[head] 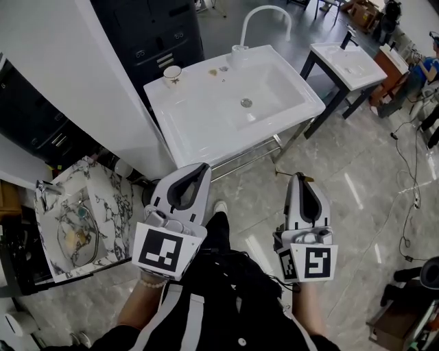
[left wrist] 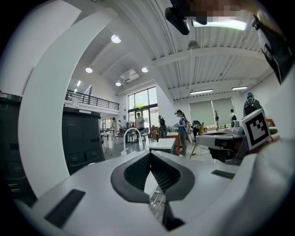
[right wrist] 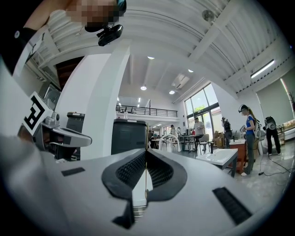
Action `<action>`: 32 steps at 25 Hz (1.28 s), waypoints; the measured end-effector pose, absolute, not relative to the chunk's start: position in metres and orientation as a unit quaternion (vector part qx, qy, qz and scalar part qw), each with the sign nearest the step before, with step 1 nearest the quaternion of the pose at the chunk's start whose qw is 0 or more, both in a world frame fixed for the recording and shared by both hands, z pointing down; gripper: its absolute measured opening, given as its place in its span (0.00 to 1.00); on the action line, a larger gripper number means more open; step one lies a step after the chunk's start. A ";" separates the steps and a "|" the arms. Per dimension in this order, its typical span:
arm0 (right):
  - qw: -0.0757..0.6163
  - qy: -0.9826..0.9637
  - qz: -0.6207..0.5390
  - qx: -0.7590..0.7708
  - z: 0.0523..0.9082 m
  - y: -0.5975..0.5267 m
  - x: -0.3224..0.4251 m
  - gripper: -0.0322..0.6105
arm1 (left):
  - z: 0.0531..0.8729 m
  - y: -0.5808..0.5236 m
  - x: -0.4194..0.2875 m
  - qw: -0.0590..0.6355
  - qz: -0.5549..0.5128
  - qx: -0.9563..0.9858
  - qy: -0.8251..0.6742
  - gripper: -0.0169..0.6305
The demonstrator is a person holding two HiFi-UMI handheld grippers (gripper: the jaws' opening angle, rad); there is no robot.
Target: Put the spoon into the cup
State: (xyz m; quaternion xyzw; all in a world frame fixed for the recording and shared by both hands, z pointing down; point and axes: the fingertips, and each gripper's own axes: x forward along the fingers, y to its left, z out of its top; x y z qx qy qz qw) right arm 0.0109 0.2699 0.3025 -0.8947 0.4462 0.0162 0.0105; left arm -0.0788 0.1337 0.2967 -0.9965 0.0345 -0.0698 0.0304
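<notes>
A small white cup (head: 172, 74) stands on the back left corner of the white sink table (head: 206, 127). Both grippers hang in front of the table, over the floor, well short of the cup. My right gripper (head: 299, 175) is shut on a thin gold spoon (right wrist: 145, 179), which shows as a narrow line along the seam between the pads and sticks out past the tips. My left gripper (head: 200, 167) is shut with nothing between its jaws. In the left gripper view the tips of my left gripper (left wrist: 150, 154) meet. The cup is in neither gripper view.
The basin has a drain (head: 246, 103), a curved white faucet (head: 264, 17) and a few small bits (head: 214, 71) on the back ledge. A second sink table (head: 346, 62) stands at right and a marble basin (head: 75, 226) at lower left. Dark cabinets (head: 154, 31) stand behind. Cables (head: 411, 171) lie on the floor.
</notes>
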 end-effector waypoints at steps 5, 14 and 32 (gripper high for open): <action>0.005 0.443 0.014 -0.896 0.305 0.261 0.029 0.06 | 0.300 0.123 -0.057 0.028 -0.071 -0.997 0.029 0.03; 0.001 0.449 0.013 -0.894 0.308 0.223 0.081 0.06 | 0.306 0.086 -0.010 0.020 -0.071 -0.997 0.037 0.03; -0.012 0.510 0.017 -0.860 0.290 0.084 0.179 0.06 | 0.297 -0.034 0.076 0.008 -0.063 -0.993 0.095 0.03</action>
